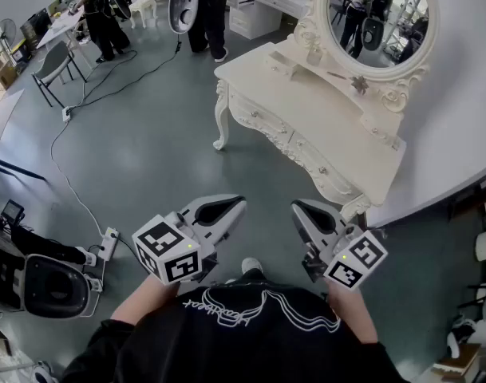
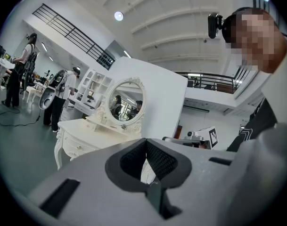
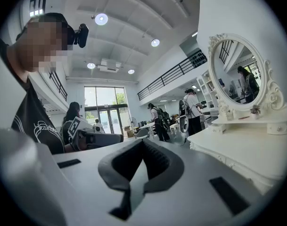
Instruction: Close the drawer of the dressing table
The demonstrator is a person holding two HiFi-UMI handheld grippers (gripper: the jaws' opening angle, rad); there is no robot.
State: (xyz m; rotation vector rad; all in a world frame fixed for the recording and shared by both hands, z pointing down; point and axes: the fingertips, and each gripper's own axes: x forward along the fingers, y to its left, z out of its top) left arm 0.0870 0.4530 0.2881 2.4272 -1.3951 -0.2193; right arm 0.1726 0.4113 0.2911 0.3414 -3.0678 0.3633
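Left gripper [image 1: 233,206] and right gripper [image 1: 302,211] are held level, jaws closed on nothing, well apart from the table [image 1: 306,94]. They are probably readied as blunt pushers.

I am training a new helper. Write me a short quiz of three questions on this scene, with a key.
1. True or false: the left gripper touches the dressing table.
2. Which shape does its mirror have? A oval, B square, C triangular.
3. Fill in: the right gripper is ___ (open or shut), with nothing in it.
Key: 1 false; 2 A; 3 shut.
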